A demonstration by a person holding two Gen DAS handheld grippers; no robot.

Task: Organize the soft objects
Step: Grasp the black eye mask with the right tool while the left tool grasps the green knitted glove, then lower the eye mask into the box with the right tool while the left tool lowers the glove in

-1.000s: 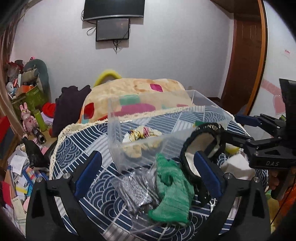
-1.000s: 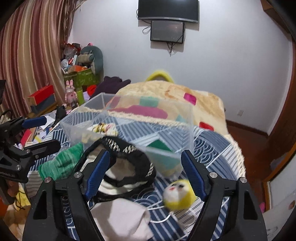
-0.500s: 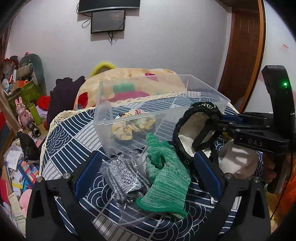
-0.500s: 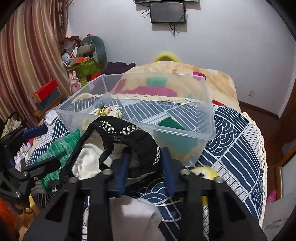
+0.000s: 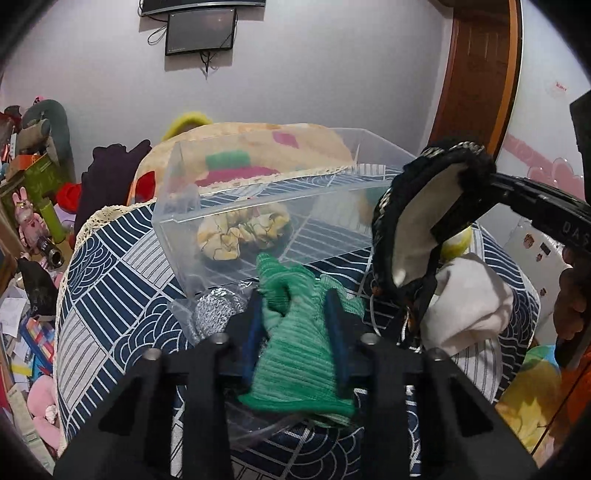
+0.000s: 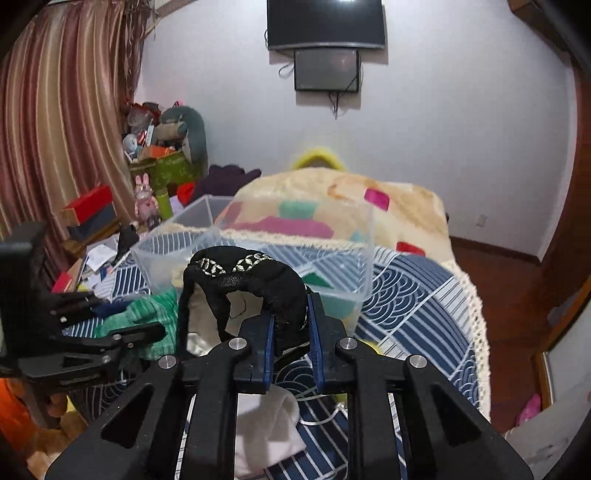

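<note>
Closing since a second ago, both grippers' fingers are now clamped: left gripper (image 5: 295, 328) on the green knitted cloth (image 5: 295, 354) on the table, right gripper (image 6: 290, 328) on the lifted black lace-trimmed headband (image 6: 251, 280). Both are judged ready for the clear plastic bin (image 5: 258, 206).

A dark wall-mounted television (image 6: 325, 24) hung above a smaller screen (image 6: 327, 70) on the pale wall (image 6: 461, 110) of a cluttered room. Striped reddish curtains (image 6: 62, 122) covered the left side, a wooden door (image 5: 476, 74) stood at right, and dark wood flooring (image 6: 509, 288) ran alongside the patterned bed blanket (image 6: 332, 206).
</note>
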